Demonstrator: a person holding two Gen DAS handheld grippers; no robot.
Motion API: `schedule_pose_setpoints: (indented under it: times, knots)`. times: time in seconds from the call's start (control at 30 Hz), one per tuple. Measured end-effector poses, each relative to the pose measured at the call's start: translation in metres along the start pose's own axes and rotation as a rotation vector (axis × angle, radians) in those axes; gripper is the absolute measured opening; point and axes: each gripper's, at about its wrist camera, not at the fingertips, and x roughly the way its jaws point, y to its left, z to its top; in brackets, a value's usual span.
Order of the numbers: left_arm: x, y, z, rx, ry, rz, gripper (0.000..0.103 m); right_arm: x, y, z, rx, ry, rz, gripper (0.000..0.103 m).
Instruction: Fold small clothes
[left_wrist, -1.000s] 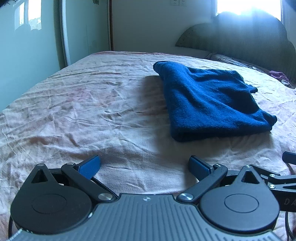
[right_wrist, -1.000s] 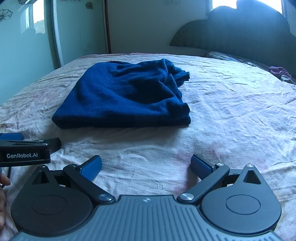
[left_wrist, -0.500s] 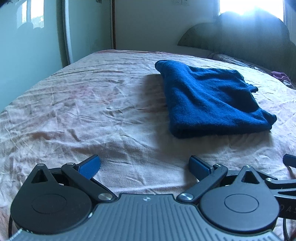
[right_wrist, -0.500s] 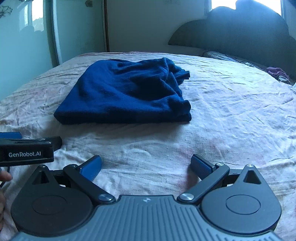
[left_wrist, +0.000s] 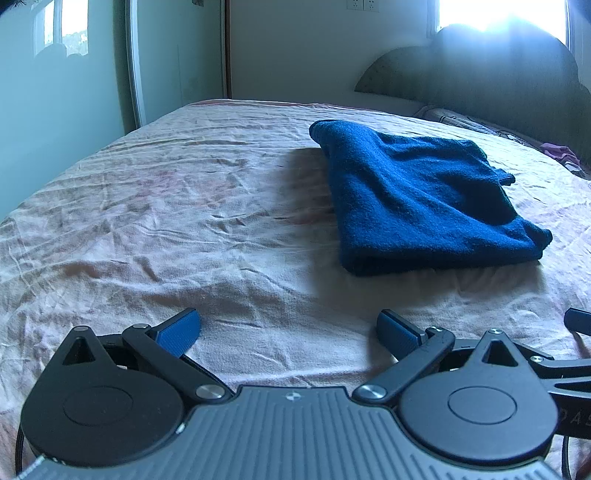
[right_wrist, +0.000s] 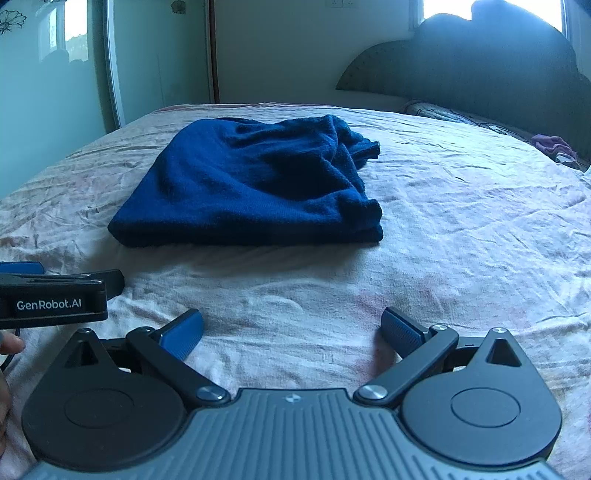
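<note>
A dark blue knitted garment (left_wrist: 417, 199) lies folded into a rough rectangle on the pink bedsheet (left_wrist: 184, 221). It also shows in the right wrist view (right_wrist: 255, 184), ahead and left of centre. My left gripper (left_wrist: 288, 330) is open and empty, low over the sheet, short of the garment's near edge. My right gripper (right_wrist: 291, 332) is open and empty, also short of the garment. The left gripper's body (right_wrist: 55, 295) shows at the left edge of the right wrist view.
A dark padded headboard (right_wrist: 480, 66) stands at the far end of the bed. A small purple cloth (right_wrist: 554, 146) lies at the far right by a patterned pillow (right_wrist: 443, 110). A mirrored wardrobe door (left_wrist: 55, 74) lines the left side.
Both grippers have drawn back slightly from the garment and tilted a little, so it sits a bit farther off. Both stay open and empty.
</note>
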Motion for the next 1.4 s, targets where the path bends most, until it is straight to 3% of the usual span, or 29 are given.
schedule_pose_setpoints:
  times: [0.63,0.87,1.13,1.4]
  knots:
    - [-0.004,0.002,0.005,0.023,0.035,-0.017,0.103,-0.004,0.0,0.001,0.009,0.014,-0.004,0.103]
    - [-0.02,0.006,0.011,0.007,0.063,-0.034,0.102,-0.031,-0.003,0.012,0.085,0.03,0.076,0.103]
    - [-0.022,-0.007,0.012,0.048,0.059,-0.029,0.102,-0.046,0.01,0.013,-0.046,-0.012,-0.025,0.103]
    - [-0.023,-0.013,0.014,0.046,0.057,-0.033,0.102,-0.044,-0.009,0.012,0.025,0.008,-0.011,0.103]
